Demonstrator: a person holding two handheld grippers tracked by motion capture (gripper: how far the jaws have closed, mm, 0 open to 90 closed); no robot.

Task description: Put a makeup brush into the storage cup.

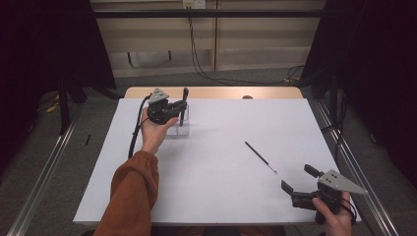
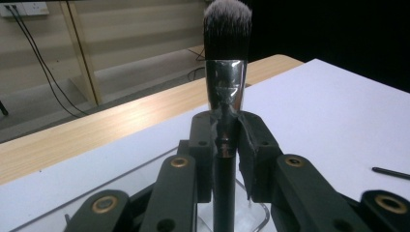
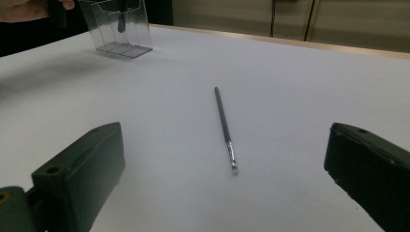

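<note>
A thick makeup brush [image 2: 227, 43] with a black handle, a silver ferrule and white-tipped bristles stands upright, and my left gripper [image 2: 226, 140] is shut on its handle. In the high view that left gripper [image 1: 181, 107] hovers at the far left over a clear acrylic holder [image 1: 178, 129]. The brush's lower end [image 3: 121, 20] reaches down inside the holder [image 3: 118, 34]. A thin dark brush [image 1: 260, 157] lies flat on the white table right of centre. My right gripper [image 1: 298, 178] is open near the front right corner, and the thin brush [image 3: 225, 121] lies on the table ahead of its jaws.
White sheet [image 1: 221, 187] covers the table, and a wooden strip [image 1: 216, 92] shows along the far edge. A small dark object [image 1: 247, 97] sits on that strip. Metal rails [image 1: 354, 162] run along both sides. Cables [image 1: 211, 73] cross the floor beyond.
</note>
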